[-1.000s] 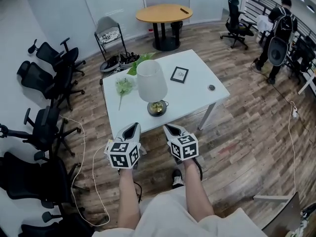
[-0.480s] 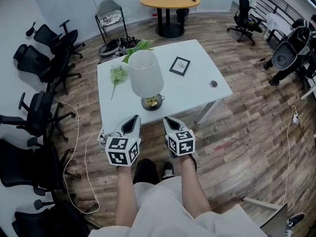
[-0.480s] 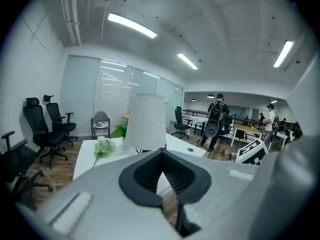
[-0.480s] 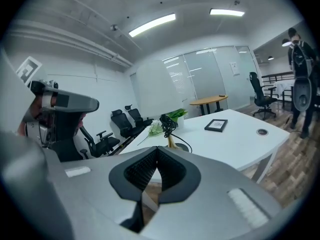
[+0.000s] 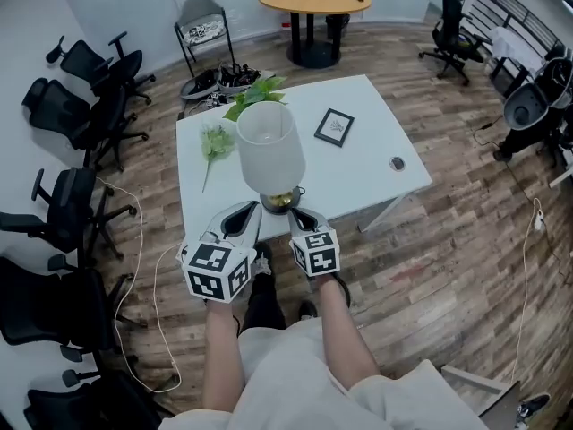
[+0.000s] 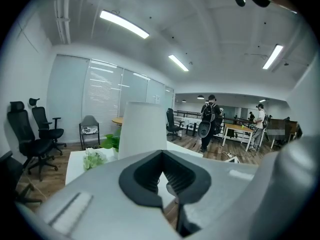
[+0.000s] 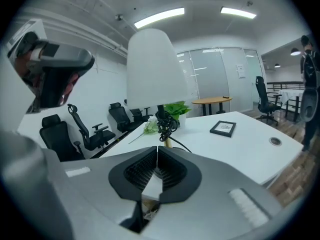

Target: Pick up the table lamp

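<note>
Both grippers: have closed in on the lamp over the last second, from a clear gap short of its base to tips flanking it at the table's near edge.
Flower sprig: lies flat on the table, left of the lamp and clear of the approach.
Left gripper: jaws pressed together with nothing between them; the tip points at the left side of the lamp's base, near it, and contact cannot be made out.
Table lamp: stands upright near the front edge of the white table, with a white shade over a rounded metallic base and its cord bundled on the stem.
Right gripper: jaws shut and empty, the tip just right of the base.
Lamp against the tools: it sits between the two tips and just ahead of them; each gripper view shows the shade rising directly above its own jaws.
Step in hand: judged to be the final approach. Jaws this tight cannot take anything, so one gripper should spread before advancing. Grip the thin stem or the base, not the shade, stay off the cord bundle, and lift straight up since the shade looks top-heavy.
Picture frame: well apart to the right, no obstacle.
</note>
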{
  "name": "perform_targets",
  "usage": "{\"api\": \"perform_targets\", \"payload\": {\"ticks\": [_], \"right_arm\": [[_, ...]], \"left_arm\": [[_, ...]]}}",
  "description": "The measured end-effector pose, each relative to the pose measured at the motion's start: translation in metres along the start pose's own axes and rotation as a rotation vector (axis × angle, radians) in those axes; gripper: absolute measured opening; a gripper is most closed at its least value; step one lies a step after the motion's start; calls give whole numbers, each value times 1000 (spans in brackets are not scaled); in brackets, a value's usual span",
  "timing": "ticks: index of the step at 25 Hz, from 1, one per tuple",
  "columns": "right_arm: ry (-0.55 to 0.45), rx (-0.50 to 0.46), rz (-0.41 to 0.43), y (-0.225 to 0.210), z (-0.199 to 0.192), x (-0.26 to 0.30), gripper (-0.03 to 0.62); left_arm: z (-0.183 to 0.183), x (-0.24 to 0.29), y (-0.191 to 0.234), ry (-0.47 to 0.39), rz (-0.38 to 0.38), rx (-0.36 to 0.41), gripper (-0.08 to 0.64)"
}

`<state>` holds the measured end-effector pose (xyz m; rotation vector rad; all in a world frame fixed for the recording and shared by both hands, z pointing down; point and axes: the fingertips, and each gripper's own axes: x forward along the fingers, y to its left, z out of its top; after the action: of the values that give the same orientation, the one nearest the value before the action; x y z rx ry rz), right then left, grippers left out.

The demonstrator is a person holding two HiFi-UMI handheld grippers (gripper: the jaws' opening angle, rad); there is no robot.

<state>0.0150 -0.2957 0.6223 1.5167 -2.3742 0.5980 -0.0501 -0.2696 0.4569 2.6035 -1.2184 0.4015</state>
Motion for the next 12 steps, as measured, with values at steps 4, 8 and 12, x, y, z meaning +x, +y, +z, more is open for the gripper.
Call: {"api": "perform_targets", "payload": {"ticks": [4,8,12], "right_arm": [[21,17,-11,-7,-2,21,43],[80,5,-6,-11,-14,41,57],[90,-5,6,-15,-17,52,77]], "left_arm": [[24,15,13,1,-15,33,1],[29,31,14,-11,-91,8,1],[23,40,16,1,-91,5,1]]}}
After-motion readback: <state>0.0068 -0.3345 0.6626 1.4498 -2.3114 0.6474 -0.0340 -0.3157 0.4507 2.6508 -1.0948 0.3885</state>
